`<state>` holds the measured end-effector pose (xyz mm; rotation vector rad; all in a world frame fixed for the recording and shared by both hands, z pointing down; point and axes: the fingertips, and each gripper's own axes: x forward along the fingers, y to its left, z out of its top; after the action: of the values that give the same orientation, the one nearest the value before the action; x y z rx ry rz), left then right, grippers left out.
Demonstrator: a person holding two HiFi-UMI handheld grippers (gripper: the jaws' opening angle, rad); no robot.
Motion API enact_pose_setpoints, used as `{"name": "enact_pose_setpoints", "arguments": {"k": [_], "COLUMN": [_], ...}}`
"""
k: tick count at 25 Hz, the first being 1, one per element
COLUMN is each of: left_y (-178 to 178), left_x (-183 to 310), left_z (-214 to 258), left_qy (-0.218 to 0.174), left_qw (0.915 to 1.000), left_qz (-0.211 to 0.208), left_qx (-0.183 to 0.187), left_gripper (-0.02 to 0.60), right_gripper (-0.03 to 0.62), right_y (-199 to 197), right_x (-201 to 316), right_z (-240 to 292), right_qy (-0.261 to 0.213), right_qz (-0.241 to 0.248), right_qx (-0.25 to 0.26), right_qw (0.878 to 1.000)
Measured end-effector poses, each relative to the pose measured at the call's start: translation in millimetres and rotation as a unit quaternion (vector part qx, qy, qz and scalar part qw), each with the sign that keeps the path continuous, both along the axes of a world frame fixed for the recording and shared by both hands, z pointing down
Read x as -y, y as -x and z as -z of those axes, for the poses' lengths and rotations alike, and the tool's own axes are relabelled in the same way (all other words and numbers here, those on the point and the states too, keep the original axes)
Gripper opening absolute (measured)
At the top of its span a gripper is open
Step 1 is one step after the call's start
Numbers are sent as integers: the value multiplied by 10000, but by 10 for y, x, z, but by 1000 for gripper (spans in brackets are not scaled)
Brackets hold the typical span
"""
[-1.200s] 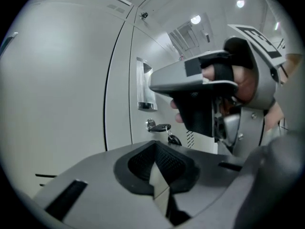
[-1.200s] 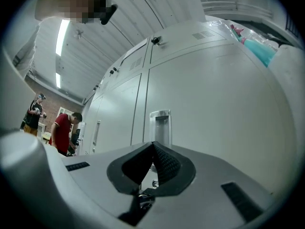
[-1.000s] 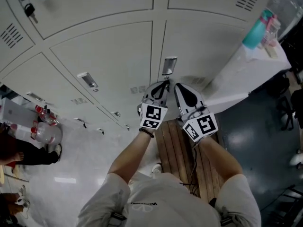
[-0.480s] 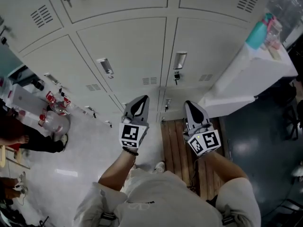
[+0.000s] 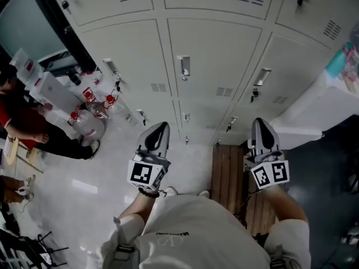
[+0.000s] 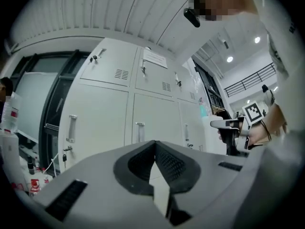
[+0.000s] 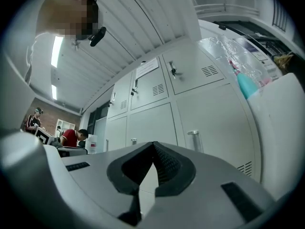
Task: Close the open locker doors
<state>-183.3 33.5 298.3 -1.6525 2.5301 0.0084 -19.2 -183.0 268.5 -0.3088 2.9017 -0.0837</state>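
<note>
Your left tool [image 5: 157,133] and your right tool [image 5: 262,129] are both clenched tight on nothing, with the jaws meeting at the tip. That is probably so each can work as a blunt pusher. Both point at the bank of pale grey metal lockers [image 5: 213,43] and hang short of it, touching no door. Every locker door in view sits flush with the bank. No open door shows, so any left to close likely lies beyond the bank's visible edges. At the bank's foot, below your right tool, lies a brown slatted wooden platform [image 5: 227,172].
</note>
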Motion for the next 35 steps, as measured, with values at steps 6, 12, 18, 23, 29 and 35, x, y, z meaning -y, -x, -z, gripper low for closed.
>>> {"name": "enact_pose_setpoints", "arguments": {"k": [6,12,18,23,29,35], "left_y": [241,299,277,271,246,243], "left_x": [-429,-552,-591,-606,-623,-618], "left_z": [164,146,60,58,73,73], "left_qy": [-194,-210,-145,-146,-167,-200], "left_qw": [9998,9996,9996,9997,9997,9995], "left_qz": [68,133,112,87,79,71], "left_qx": [-46,-105,-193,-196,-187,-246], "left_gripper": [5,5,5,5,5,5], "right_gripper": [9,8,8,8,8,8], "right_y": [318,353,290,288,309,383], "right_x": [-519,-712,-719,-764,-785,-851], "right_z": [79,87,45,23,59,60], "right_qy": [205,148,126,74,35,-41], "right_qz": [318,273,124,114,143,258], "right_qx": [104,11,-62,-108,-74,-120], "right_qw": [9992,9995,9998,9998,9999,9996]}}
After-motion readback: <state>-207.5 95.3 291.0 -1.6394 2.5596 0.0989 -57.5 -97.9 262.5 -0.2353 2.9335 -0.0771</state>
